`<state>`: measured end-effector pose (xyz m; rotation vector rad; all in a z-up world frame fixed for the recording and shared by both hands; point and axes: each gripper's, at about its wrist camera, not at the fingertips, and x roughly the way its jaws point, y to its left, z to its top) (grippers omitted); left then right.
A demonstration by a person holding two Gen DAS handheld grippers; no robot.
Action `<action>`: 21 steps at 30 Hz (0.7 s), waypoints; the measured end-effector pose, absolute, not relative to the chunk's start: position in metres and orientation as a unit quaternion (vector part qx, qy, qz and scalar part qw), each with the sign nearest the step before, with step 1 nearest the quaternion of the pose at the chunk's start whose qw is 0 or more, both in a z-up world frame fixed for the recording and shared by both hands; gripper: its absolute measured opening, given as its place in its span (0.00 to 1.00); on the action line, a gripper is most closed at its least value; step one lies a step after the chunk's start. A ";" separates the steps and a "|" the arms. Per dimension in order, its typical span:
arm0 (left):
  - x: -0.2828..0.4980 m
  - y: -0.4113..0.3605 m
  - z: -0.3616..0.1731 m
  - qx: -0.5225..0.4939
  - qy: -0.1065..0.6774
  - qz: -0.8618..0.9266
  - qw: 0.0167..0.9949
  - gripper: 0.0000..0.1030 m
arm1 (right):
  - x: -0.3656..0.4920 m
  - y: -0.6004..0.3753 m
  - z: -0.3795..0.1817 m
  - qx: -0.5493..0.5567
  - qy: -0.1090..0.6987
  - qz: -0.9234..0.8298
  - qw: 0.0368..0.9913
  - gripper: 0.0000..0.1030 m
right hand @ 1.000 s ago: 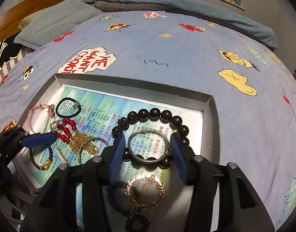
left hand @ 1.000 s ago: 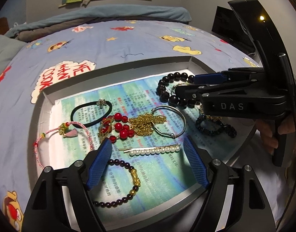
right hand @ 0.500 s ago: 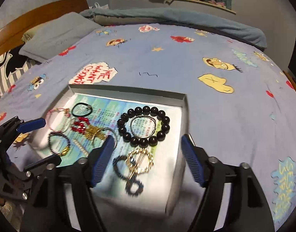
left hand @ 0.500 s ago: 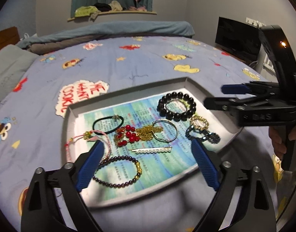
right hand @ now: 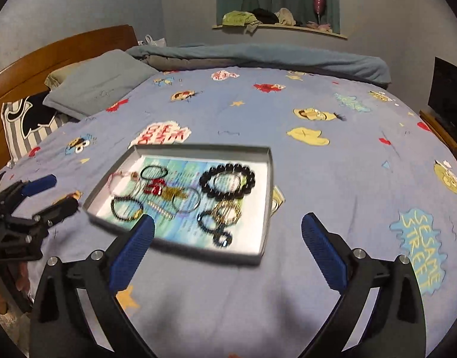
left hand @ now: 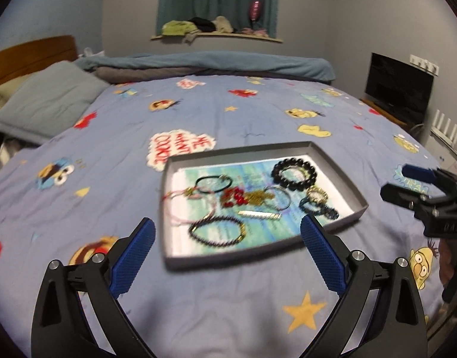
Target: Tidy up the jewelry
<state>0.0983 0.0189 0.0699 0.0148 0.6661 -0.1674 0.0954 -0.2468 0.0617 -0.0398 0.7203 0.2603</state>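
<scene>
Jewelry lies gathered in a shallow grey cardboard tray point(left hand: 342, 161), lined with a printed blue-green paper sheet, that sits on a lilac cartoon-print bedspread point(left hand: 109, 155) covering a wide bed. Inside the tray, a chunky bracelet of large black beads point(left hand: 294, 172) rests toward the far right corner, with a thin silver bangle point(right hand: 227, 182) lying within its ring in the right wrist view. A black elastic hair tie point(left hand: 213, 184) sits at the far left, just beside a pink cord bracelet point(left hand: 180, 205) near the left wall. A cluster of red beads point(left hand: 235, 198) touches a tangle of gold chain point(left hand: 256, 198), and a second silver bangle point(left hand: 277, 198) overlaps the chain's right side. A slim pearl hair clip point(left hand: 259, 215) lies nearer, and a bracelet of small dark beads with a gold charm point(left hand: 218, 231) sits closest to the near wall. At the right, a small gold ring-shaped piece point(left hand: 317, 194) overlaps a dark beaded bracelet point(left hand: 318, 208); motion blur hides finer detail. Left gripper point(left hand: 227, 253), black with blue ribbed pads, hangs over the bedspread just short of the tray's near wall, its jaws opening and spread wide with nothing between them. Right gripper point(right hand: 228, 246) hovers over the tray's near right corner, its jaws likewise opening wide and empty.
</scene>
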 end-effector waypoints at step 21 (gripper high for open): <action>0.069 0.018 0.033 0.020 0.280 -0.040 0.959 0.95 | 0.050 -0.236 0.018 -0.013 0.265 0.070 0.962 0.95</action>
